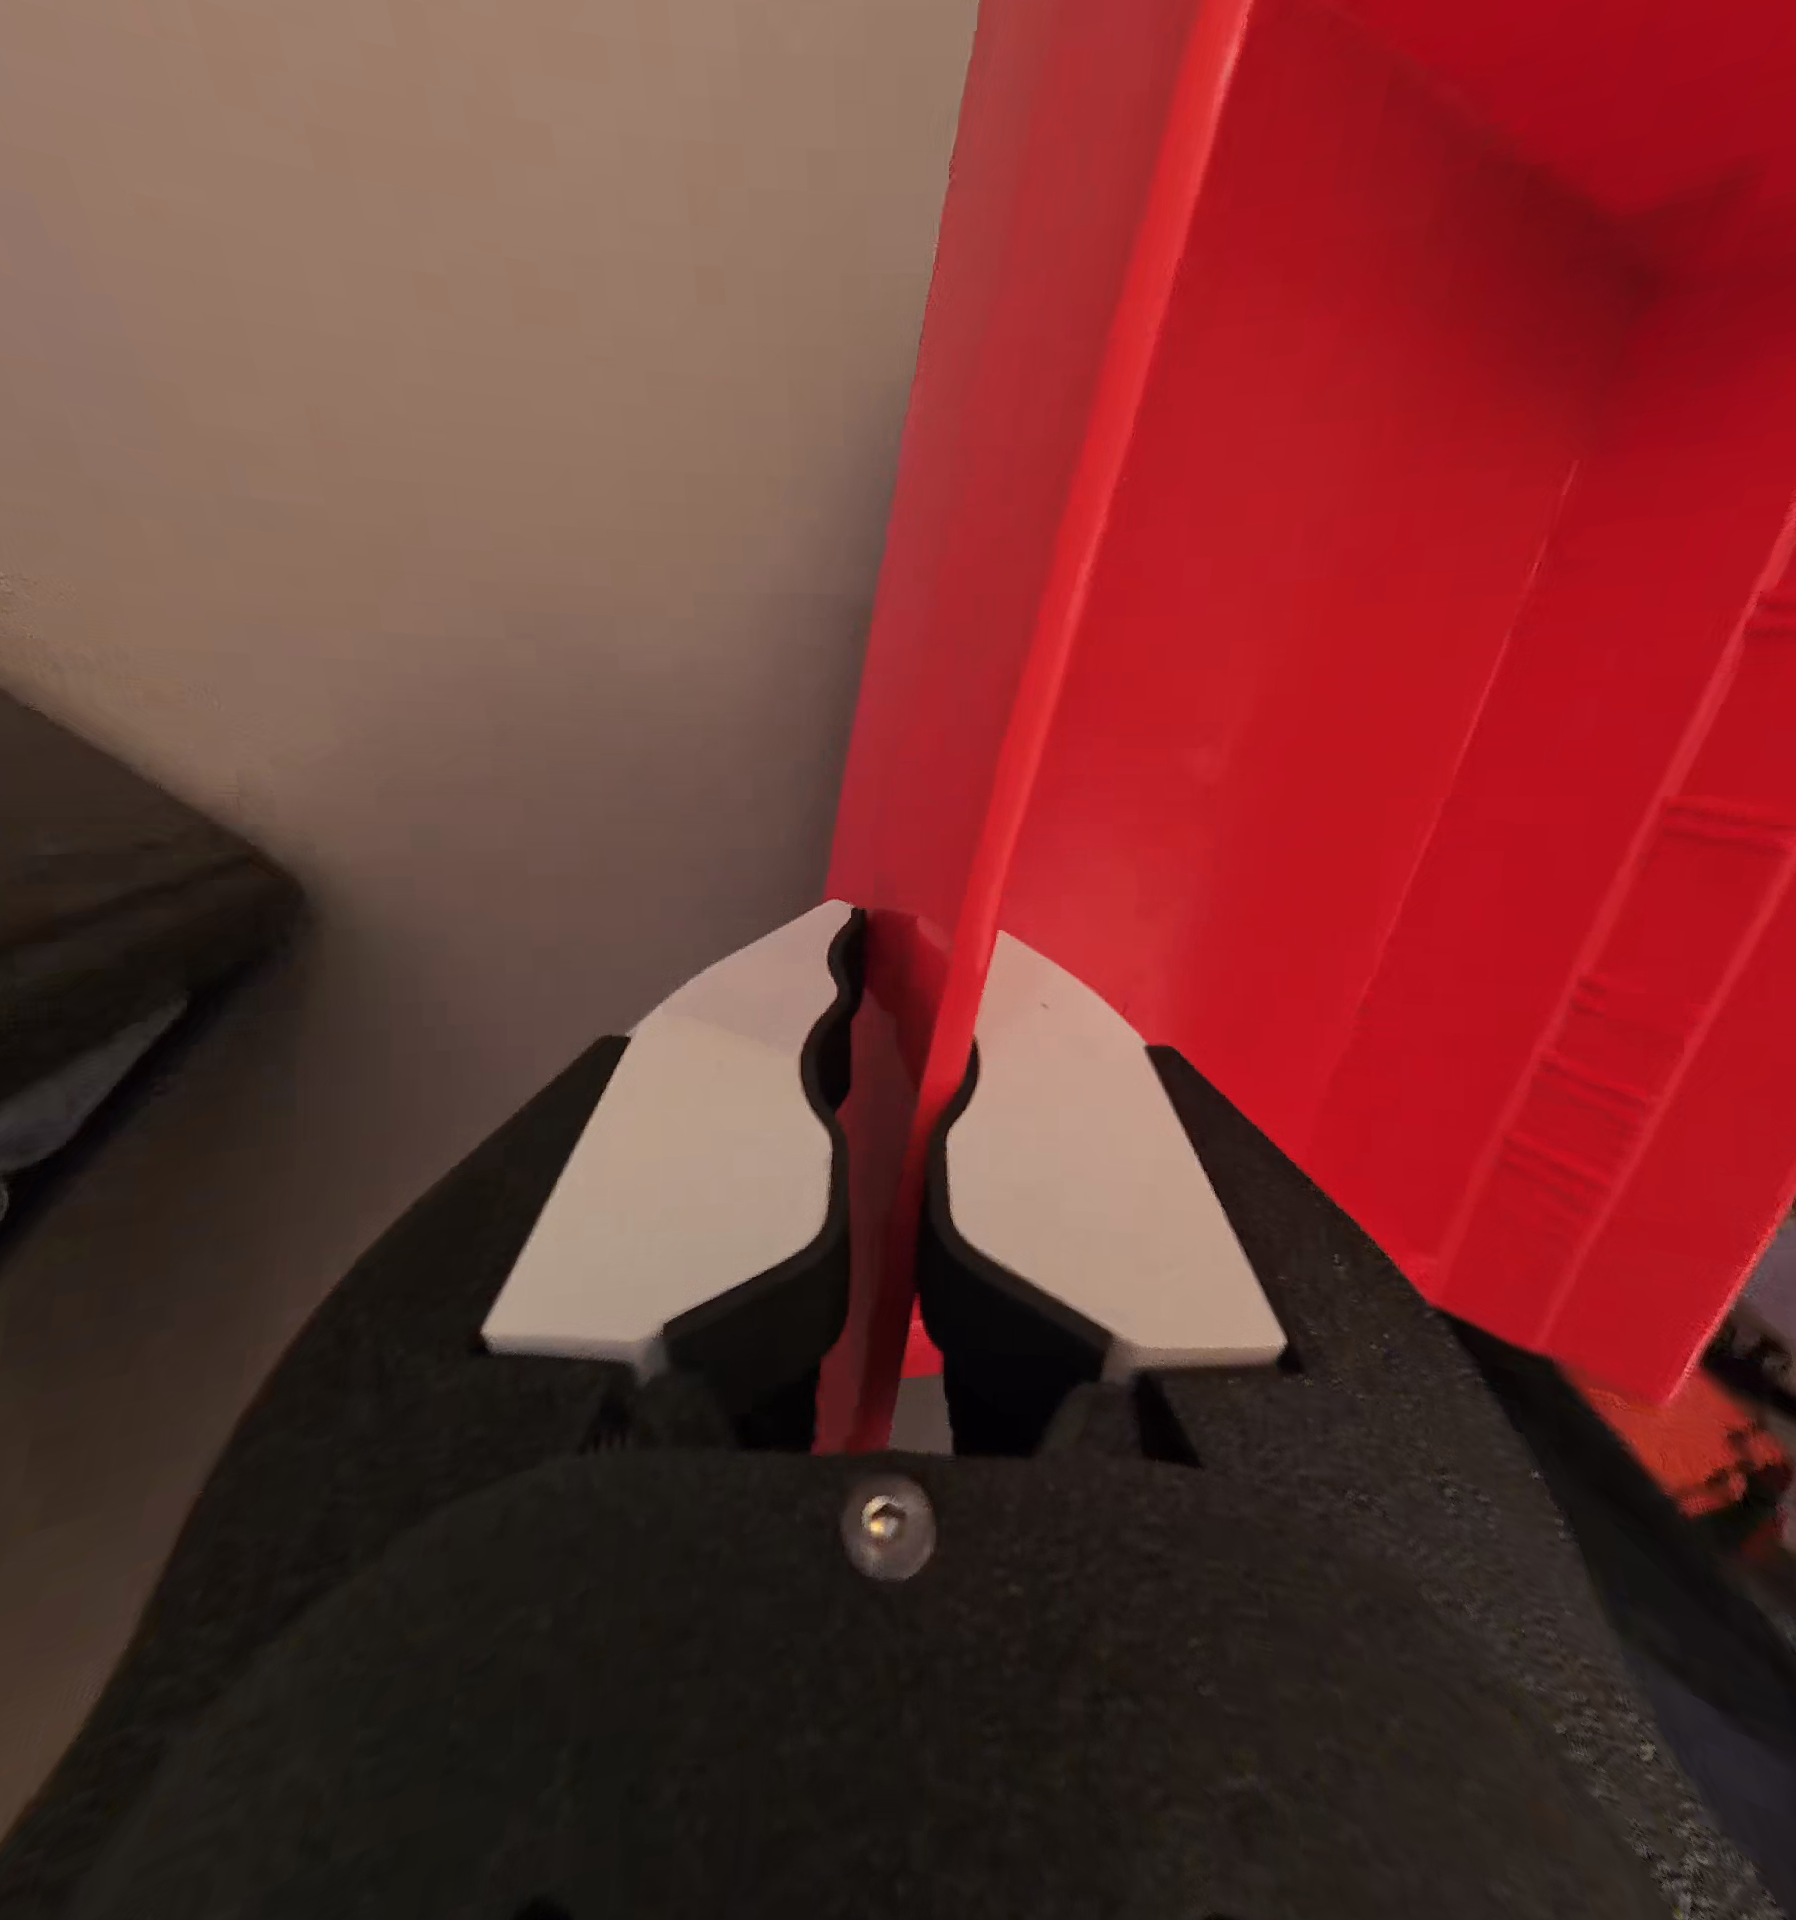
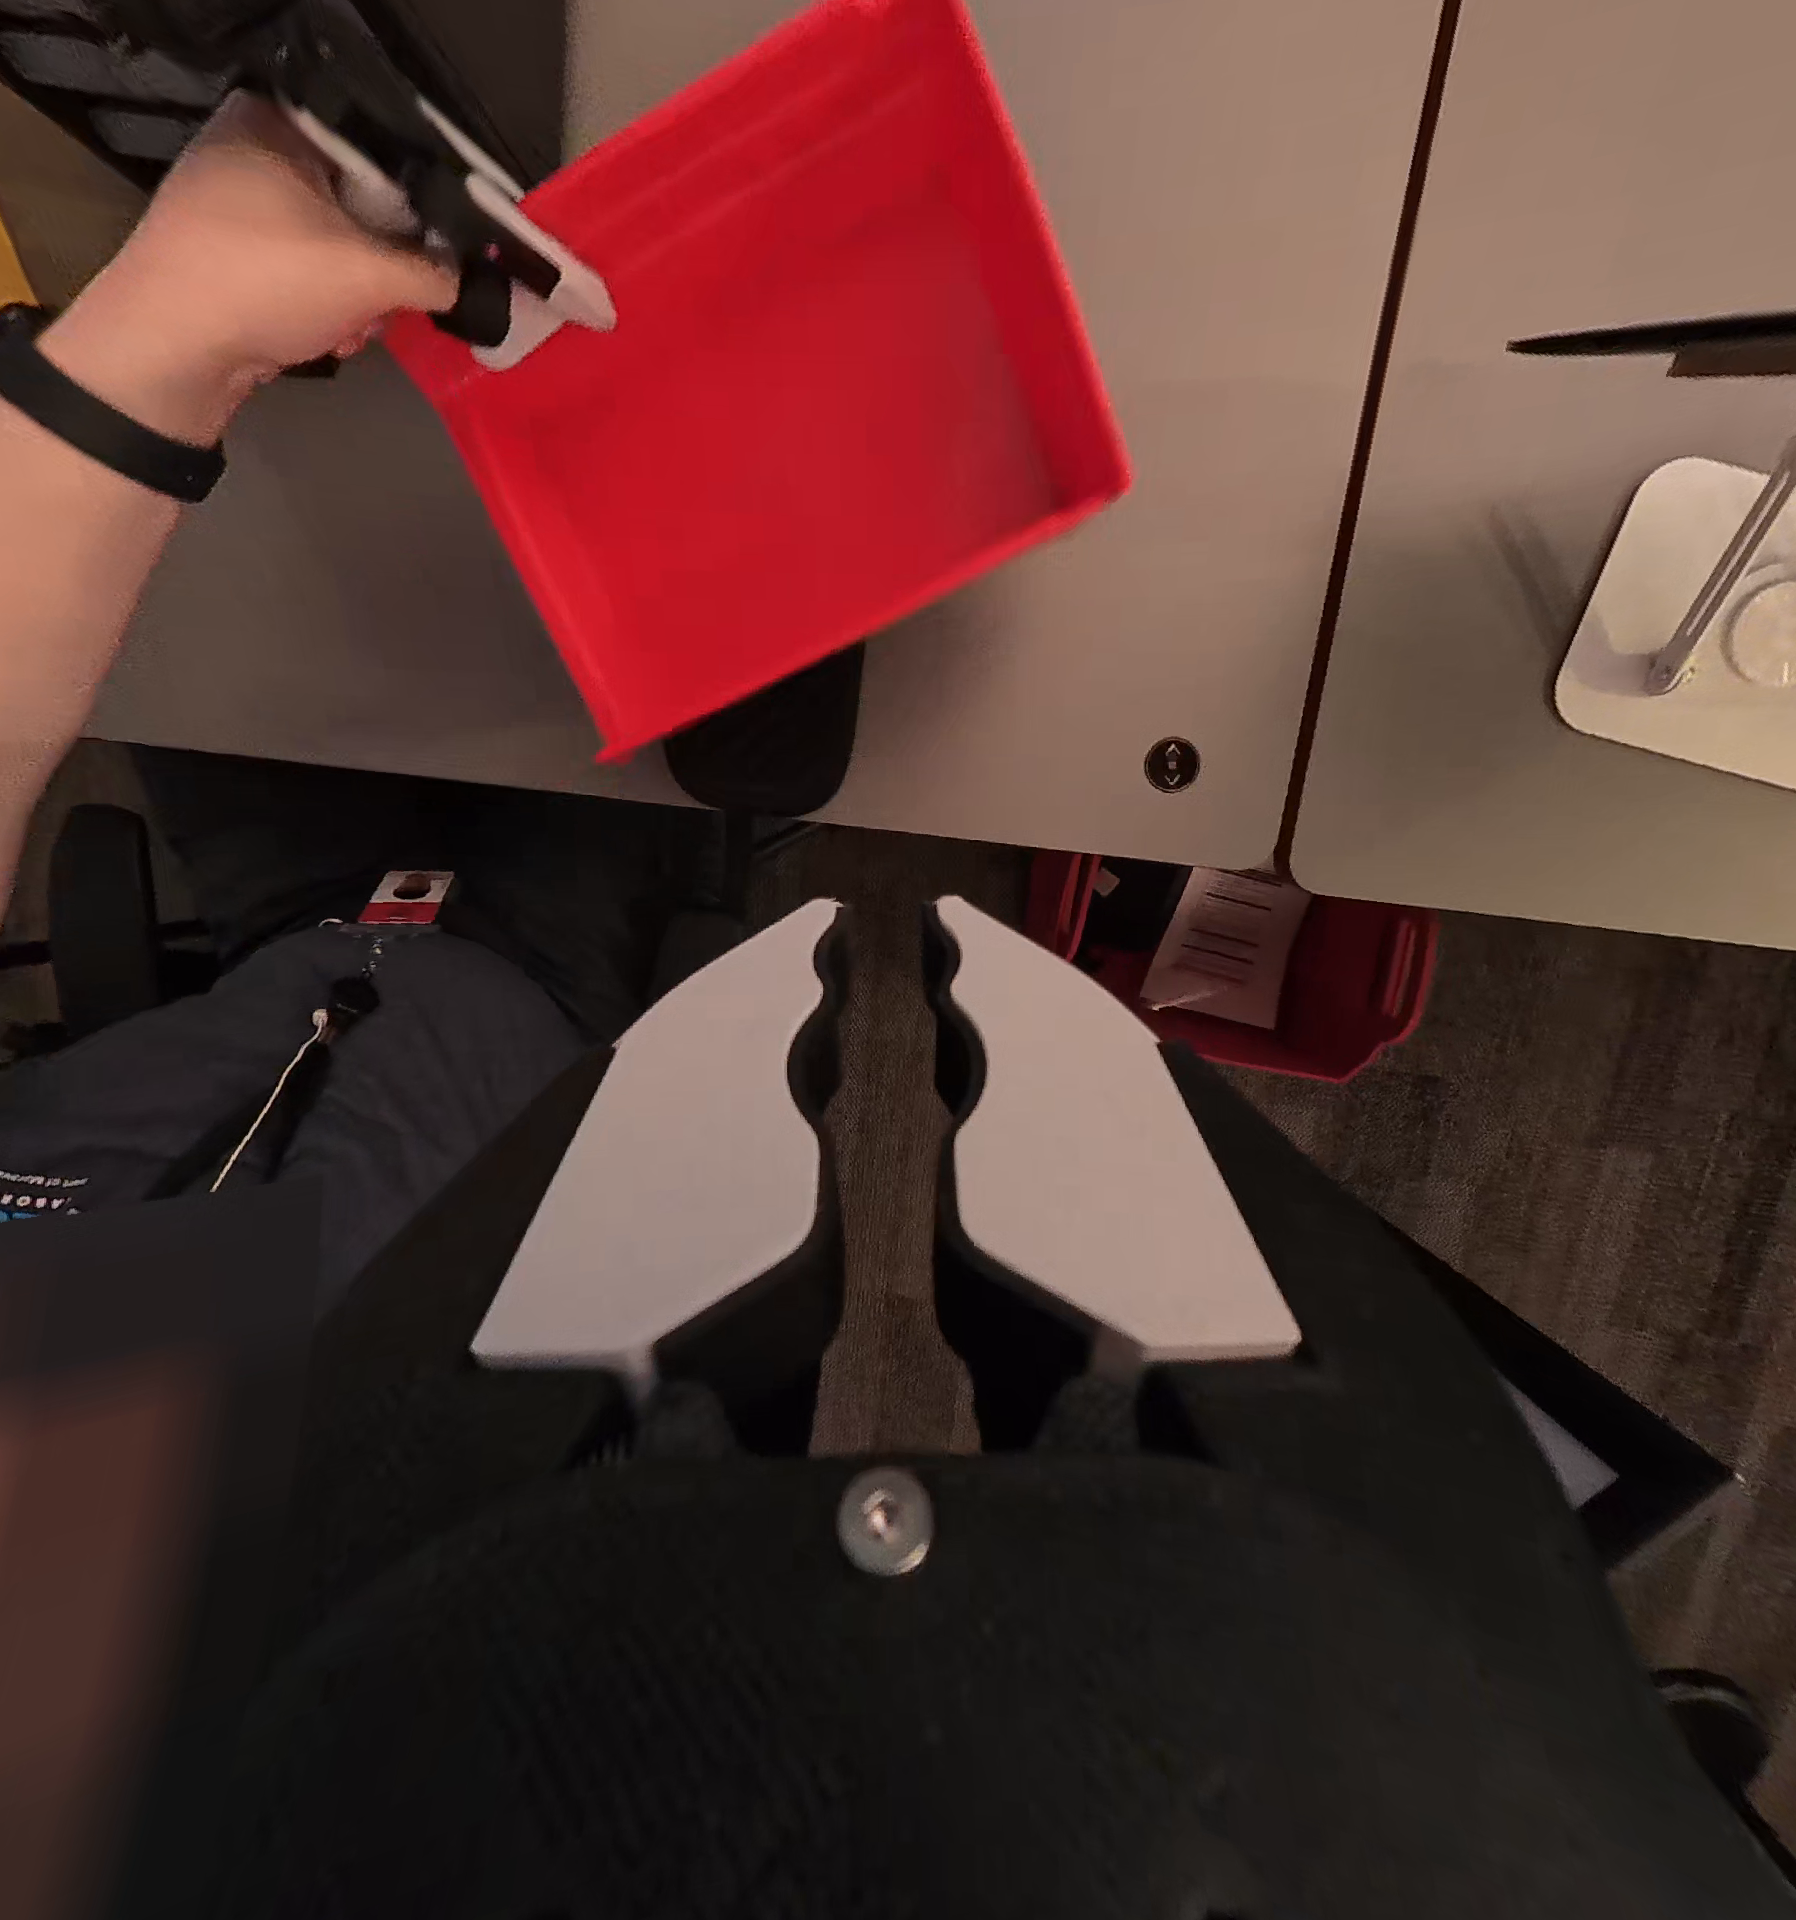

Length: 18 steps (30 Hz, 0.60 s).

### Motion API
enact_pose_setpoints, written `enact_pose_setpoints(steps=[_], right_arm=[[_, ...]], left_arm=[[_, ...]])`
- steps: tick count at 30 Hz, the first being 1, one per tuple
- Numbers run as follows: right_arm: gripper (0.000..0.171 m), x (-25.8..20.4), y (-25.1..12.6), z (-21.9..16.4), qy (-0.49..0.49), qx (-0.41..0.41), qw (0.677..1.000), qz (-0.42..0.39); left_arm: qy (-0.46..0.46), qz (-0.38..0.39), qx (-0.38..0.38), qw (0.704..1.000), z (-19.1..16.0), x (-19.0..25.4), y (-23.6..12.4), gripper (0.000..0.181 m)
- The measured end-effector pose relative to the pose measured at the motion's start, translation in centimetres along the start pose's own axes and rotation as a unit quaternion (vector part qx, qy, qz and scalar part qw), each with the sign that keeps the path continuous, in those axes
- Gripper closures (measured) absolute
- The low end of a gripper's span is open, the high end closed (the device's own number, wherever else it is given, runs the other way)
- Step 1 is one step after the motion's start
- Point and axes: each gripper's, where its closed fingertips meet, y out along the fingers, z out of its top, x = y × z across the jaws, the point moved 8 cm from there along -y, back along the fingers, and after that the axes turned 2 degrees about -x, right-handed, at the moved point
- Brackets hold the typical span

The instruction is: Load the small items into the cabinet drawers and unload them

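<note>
A red plastic drawer is held tilted above the pale table, and its inside looks empty. My left gripper, held by a hand, is shut on the drawer's near wall at one corner. In the left wrist view the left gripper clamps that thin red wall, and the drawer fills the right half of the view. My right gripper is open a little and empty, off the table's front edge above the floor. No small items and no cabinet are in view.
A black object lies at the table edge under the drawer. A white stand base with a metal arm sits at the right. A red bin with paper stands under the table. A person's lap is at the lower left. Tip to tip, the grippers are about 45 cm apart.
</note>
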Motion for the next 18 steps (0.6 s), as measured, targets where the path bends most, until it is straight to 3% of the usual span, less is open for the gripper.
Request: enact_pose_setpoints(steps=[8,18], right_arm=[[0.157,4.1,3.5,-1.6,0.017,-0.03,0.999,0.007],[0.157,5.9,6.5,-1.5,0.005,-0.046,0.999,0.015]], left_arm=[[-0.168,0.001,0.038,0.985,4.8,-3.7,4.9,0.175],[-0.258,0.028,0.069,0.963,5.4,-6.6,6.2,0.175]])
